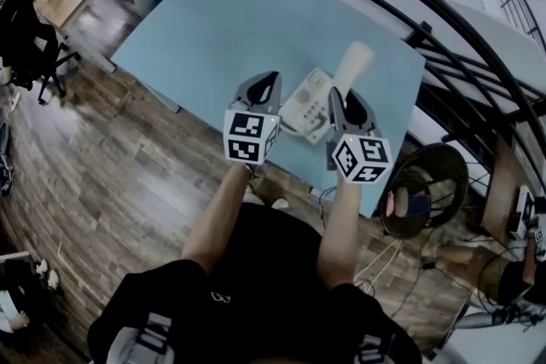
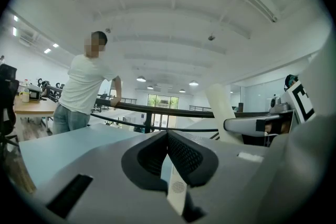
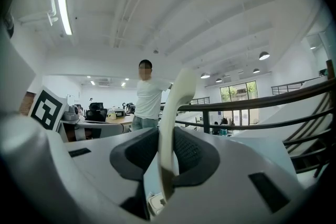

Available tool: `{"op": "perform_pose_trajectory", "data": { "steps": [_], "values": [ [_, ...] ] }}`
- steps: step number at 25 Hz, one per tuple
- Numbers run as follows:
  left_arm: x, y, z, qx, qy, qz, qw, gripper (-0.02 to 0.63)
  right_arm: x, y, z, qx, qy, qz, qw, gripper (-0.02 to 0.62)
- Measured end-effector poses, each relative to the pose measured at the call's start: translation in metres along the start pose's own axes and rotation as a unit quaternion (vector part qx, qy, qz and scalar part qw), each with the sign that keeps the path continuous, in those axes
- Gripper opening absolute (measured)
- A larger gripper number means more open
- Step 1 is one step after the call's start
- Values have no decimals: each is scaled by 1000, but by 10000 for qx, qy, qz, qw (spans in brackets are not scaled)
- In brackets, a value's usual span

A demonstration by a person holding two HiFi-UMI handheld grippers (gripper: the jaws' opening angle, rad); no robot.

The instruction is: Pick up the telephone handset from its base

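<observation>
Your right gripper (image 1: 339, 101) has its fingers clamped on the telephone handset (image 1: 352, 64), lifted above its base (image 1: 303, 104) by the tabletop's (image 1: 230, 21) near edge. Your left gripper's (image 1: 270, 83) fingers are together.

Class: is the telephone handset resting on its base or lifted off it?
Lifted off: the right gripper clamps the handset upright, apart from the base.

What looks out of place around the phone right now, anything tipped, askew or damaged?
Nothing stands out. The handset stands nearly upright between the right gripper's fingers, clear of the telephone base, which lies flat on the table. No spill or damage shows.
</observation>
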State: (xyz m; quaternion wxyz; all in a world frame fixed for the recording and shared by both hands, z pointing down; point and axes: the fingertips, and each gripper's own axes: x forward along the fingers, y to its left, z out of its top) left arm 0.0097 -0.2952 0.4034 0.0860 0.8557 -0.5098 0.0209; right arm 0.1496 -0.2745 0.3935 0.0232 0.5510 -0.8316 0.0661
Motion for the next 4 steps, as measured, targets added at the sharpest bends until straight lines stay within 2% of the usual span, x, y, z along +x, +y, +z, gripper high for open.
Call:
{"op": "perform_pose_trajectory", "data": {
  "steps": [4],
  "values": [
    [1,0,-1,-23,35,-20,10000,0,0,0,-1,-17,17,-21,10000,81]
  ]
}}
